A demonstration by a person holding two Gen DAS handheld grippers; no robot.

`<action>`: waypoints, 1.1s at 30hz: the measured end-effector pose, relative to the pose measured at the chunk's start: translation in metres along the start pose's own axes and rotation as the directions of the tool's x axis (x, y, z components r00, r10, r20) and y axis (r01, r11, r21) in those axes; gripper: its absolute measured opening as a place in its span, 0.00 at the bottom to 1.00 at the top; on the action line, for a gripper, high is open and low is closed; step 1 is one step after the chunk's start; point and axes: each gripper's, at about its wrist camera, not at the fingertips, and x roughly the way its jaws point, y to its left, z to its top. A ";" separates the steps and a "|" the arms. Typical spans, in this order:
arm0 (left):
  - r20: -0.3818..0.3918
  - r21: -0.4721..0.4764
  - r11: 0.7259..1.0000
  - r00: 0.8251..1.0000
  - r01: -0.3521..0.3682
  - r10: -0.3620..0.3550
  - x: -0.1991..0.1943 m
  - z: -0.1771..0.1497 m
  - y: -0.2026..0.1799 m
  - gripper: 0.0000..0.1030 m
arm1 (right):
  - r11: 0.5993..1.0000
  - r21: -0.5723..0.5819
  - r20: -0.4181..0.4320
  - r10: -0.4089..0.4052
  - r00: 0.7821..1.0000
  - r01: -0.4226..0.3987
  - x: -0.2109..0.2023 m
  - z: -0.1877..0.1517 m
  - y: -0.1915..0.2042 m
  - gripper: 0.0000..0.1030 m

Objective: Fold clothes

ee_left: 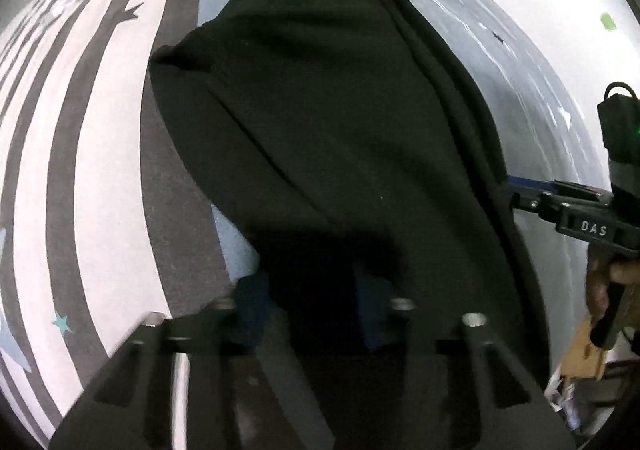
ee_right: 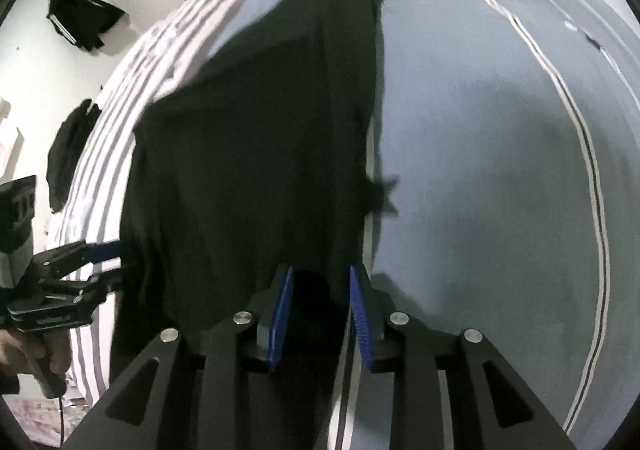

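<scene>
A black garment (ee_left: 320, 110) lies lengthwise on the bed, with a long fold along its right side. My left gripper (ee_left: 316, 290) sits at its near edge. Its blue pads (ee_left: 252, 310) stand apart, blurred, with dark cloth draped between and over them. In the right wrist view the same garment (ee_right: 248, 154) runs away from my right gripper (ee_right: 320, 274), whose blue pads (ee_right: 280, 314) are parted around a loose hem without pressing it. Each gripper also shows in the other's view: the right gripper (ee_left: 510, 192) at the garment's right edge, the left gripper (ee_right: 120, 254) at its left edge.
The bed sheet is grey-and-white striped (ee_left: 100, 170) on the left and plain blue-grey (ee_right: 480, 170) on the right. Dark clothes (ee_right: 84, 18) lie on the white floor beyond the bed. A hand (ee_left: 612, 282) holds the right gripper's handle. Cardboard clutter (ee_left: 580, 354) sits at the bed's corner.
</scene>
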 end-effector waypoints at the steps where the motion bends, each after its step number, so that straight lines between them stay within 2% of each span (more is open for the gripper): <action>1: -0.002 -0.007 1.000 1.000 0.010 -0.010 -0.003 0.001 0.004 0.13 | 1.000 0.005 -0.003 -0.001 1.000 0.001 0.000 -0.003 -0.001 0.26; 2: -0.002 -0.014 1.000 1.000 0.019 -0.019 -0.009 0.001 0.009 0.06 | 1.000 0.009 -0.005 -0.001 1.000 0.001 0.000 -0.007 -0.002 0.26; 6: -0.011 -0.067 0.996 0.998 0.056 -0.057 -0.040 -0.008 0.048 0.05 | 1.000 0.011 -0.015 0.009 1.000 -0.009 -0.005 -0.022 0.000 0.26; 7: -0.010 -0.078 0.997 1.000 0.027 -0.028 -0.046 -0.012 0.059 0.00 | 1.000 0.010 -0.021 0.012 1.000 -0.011 -0.006 -0.027 0.000 0.26; 8: -0.015 -0.090 0.995 0.999 -0.032 0.031 -0.050 -0.017 0.071 0.00 | 1.000 0.009 -0.028 0.014 1.000 -0.014 -0.006 -0.032 0.001 0.26; 10: -0.043 -0.139 0.985 0.995 -0.099 0.094 -0.053 -0.027 0.099 0.00 | 1.000 0.008 -0.043 0.019 0.999 -0.018 -0.007 -0.043 0.004 0.26; 12: -0.053 -0.198 0.977 0.996 -0.079 0.070 -0.057 -0.032 0.110 0.00 | 1.000 0.009 -0.052 0.024 0.998 -0.024 -0.008 -0.053 0.007 0.26; 13: -0.048 -0.211 0.977 0.998 -0.045 0.035 -0.059 -0.033 0.107 0.05 | 1.000 0.009 -0.056 0.027 0.998 -0.027 -0.009 -0.057 0.009 0.26; 15: -0.039 -0.190 0.982 0.999 0.002 -0.009 -0.059 -0.032 0.086 0.25 | 1.000 0.008 -0.057 0.024 0.998 -0.024 -0.012 -0.065 0.011 0.26; 16: -0.034 -0.180 0.984 0.999 0.015 -0.022 -0.058 -0.031 0.075 0.43 | 1.000 0.008 -0.056 0.023 0.998 -0.022 -0.013 -0.068 0.012 0.26; 17: -0.027 -0.172 0.985 0.999 0.029 -0.034 -0.056 -0.030 0.064 0.56 | 1.000 0.009 -0.053 0.020 0.998 -0.020 -0.015 -0.070 0.012 0.26; 19: 0.000 -0.169 0.984 0.998 0.058 -0.059 -0.045 -0.025 0.031 0.61 | 1.000 0.009 -0.041 0.003 0.999 -0.003 -0.018 -0.072 0.016 0.26; 21: -0.003 -0.162 0.985 0.998 0.059 -0.060 -0.035 -0.042 0.013 0.62 | 1.000 0.016 -0.028 -0.009 1.000 0.009 -0.019 -0.075 0.020 0.26; 24: -0.030 -0.063 0.997 0.998 -0.054 0.052 -0.018 -0.056 -0.017 0.62 | 0.999 0.027 -0.022 -0.043 0.999 0.043 -0.022 -0.085 0.026 0.26; 25: -0.038 -0.031 0.996 0.996 -0.079 0.077 -0.013 -0.062 -0.022 0.58 | 0.998 0.029 -0.022 -0.053 0.998 0.053 -0.023 -0.089 0.027 0.26; 26: -0.050 -0.018 0.997 0.996 -0.073 0.072 -0.009 -0.067 -0.024 0.30 | 0.998 0.030 -0.022 -0.063 0.998 0.063 -0.023 -0.093 0.029 0.26; 27: -0.061 -0.005 0.998 0.996 -0.067 0.066 -0.004 -0.073 -0.025 0.16 | 0.997 0.035 -0.025 -0.070 0.997 0.070 -0.022 -0.096 0.030 0.27; 28: -0.062 0.006 0.998 0.996 -0.062 0.063 -0.005 -0.077 -0.027 0.06 | 0.996 0.045 -0.033 -0.070 0.997 0.072 -0.019 -0.098 0.030 0.27; 33: 0.012 -0.010 1.000 1.000 -0.022 0.022 -0.061 -0.081 -0.022 0.05 | 0.998 0.037 -0.053 -0.051 0.997 0.053 -0.015 -0.113 0.037 0.26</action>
